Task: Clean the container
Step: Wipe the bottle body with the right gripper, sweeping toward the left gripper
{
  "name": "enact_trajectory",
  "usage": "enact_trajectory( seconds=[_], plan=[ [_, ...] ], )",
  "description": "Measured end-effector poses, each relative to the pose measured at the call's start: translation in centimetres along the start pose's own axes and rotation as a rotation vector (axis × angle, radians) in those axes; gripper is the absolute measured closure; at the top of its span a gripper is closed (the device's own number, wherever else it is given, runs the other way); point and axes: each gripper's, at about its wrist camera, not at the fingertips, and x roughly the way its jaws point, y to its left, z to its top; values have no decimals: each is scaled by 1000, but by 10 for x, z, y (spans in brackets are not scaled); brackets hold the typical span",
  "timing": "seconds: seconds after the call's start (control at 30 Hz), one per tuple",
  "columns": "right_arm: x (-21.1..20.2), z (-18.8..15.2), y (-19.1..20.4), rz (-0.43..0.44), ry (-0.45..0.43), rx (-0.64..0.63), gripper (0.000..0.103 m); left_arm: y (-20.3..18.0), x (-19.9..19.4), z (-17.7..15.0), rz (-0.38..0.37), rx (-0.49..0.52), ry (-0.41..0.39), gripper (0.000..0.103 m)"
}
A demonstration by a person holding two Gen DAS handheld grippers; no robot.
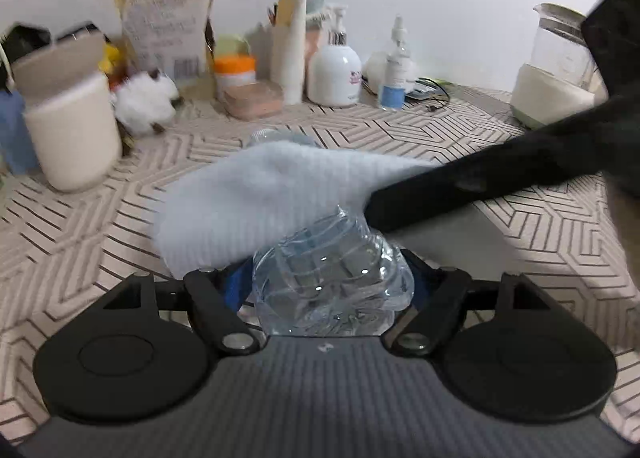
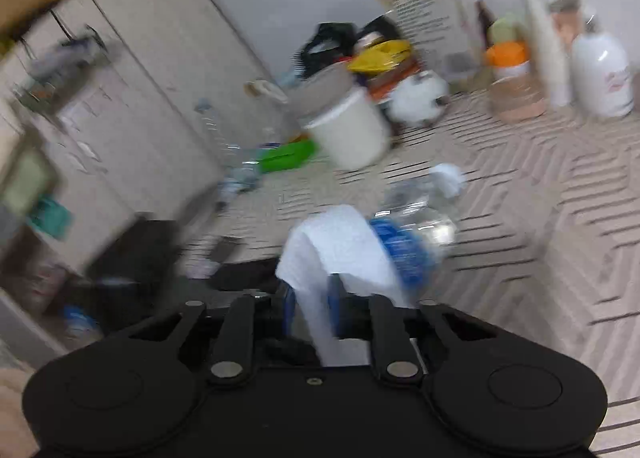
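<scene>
Gripping, left wrist view: the left claw [image 1: 332,278] is clamped on the base end of a clear plastic bottle [image 1: 336,282], blue pads pressing its crumpled sides.
Bottle position: it lies along the view's centre line, base at 6 o'clock, neck pointing toward 12 o'clock over the patterned bench [image 1: 460,129].
Cloth: a pale blue-white cloth [image 1: 264,197] drapes over the bottle's middle, hiding most of its body.
Right claw as seen here: a black finger [image 1: 460,189] reaches in from 3 o'clock and ends at the cloth's edge on the bottle.
Bench clutter: a cream mug [image 1: 76,133] sits at 9 o'clock; a white pump bottle [image 1: 334,73] and a spray bottle [image 1: 394,65] stand at 12 o'clock by the wall; a glass jug [image 1: 556,61] stands at 2 o'clock.

Right wrist view: heavily blurred.
Right claw [image 2: 310,310]: closed on a strip of the cloth [image 2: 336,250], which runs up from between its blue pads.
Bottle here: the plastic bottle [image 2: 416,225] lies at 1 o'clock from the claw, blue label under the cloth's fold, neck toward 1 o'clock.
Bench [image 2: 540,185]: the cream mug [image 2: 352,129] stands at 12 o'clock; an orange-lidded jar [image 2: 512,73] and the pump bottle [image 2: 600,73] stand at 2 o'clock.
Left claw here: dark shapes at 9 o'clock, too blurred to tell.
</scene>
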Motion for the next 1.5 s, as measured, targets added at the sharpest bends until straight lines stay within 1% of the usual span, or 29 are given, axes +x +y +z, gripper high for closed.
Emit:
enact_trajectory(
  seconds=[0.03,0.17,0.27,0.3,0.33,0.4,0.43,0.47,0.5,0.57,0.63,0.7,0.73,0.77,0.8,0.83,0.9,0.93,1.0,1.03,1.07,1.3,1.43,1.5],
  plan=[
    [3,1,-9,-37,-3,36,82,0,0,0,1,0,-2,29],
    [16,2,-36,-66,25,149,83,3,0,0,-11,-17,-3,29],
    [21,6,-35,-96,7,148,84,4,-1,0,-15,-23,-3,29],
    [18,7,-34,-79,-4,151,84,4,-1,0,-17,-25,-3,29],
    [15,8,-33,-60,-16,156,82,5,-2,0,-18,-27,-3,29],
    [9,9,-29,45,0,148,64,5,-2,0,-19,-27,-2,29],
    [6,9,-27,99,9,144,45,4,-2,0,-17,-23,-1,29],
    [3,9,-22,114,3,127,36,4,-2,0,-17,-21,0,29],
    [-2,10,-19,112,-18,122,35,4,-2,0,-19,-21,2,29],
    [-7,12,-21,115,-51,158,34,5,-1,0,-28,-27,8,29],
    [-8,18,-30,115,-89,227,34,6,0,1,-35,-30,14,29],
    [1,23,-40,91,-96,307,35,5,1,1,-36,-25,17,29],
    [8,25,-44,74,-91,331,44,5,1,1,-34,-21,19,29],
    [15,27,-49,57,-85,352,57,4,1,1,-31,-16,21,29],
    [23,27,-52,26,-67,368,57,4,2,1,-28,-16,24,29],
    [28,27,-53,-11,-58,369,62,4,3,1,-23,-20,30,29],
    [33,25,-53,8,-58,365,61,6,2,0,-25,-28,30,29],
    [34,25,-50,6,-51,348,61,6,2,0,-26,-30,29,29],
    [37,25,-41,6,-34,290,57,6,2,0,-26,-30,30,29],
    [37,23,-37,9,-25,269,53,6,2,0,-26,-30,30,29],
    [37,21,-33,8,-20,243,52,6,2,0,-26,-30,30,29],
    [26,8,-18,68,14,151,52,7,2,-1,-24,-33,29,29],
    [20,5,-3,67,43,50,52,9,2,-1,-16,-46,27,29],
    [18,3,2,77,56,21,49,10,2,-1,-17,-55,25,29]
  ],
)
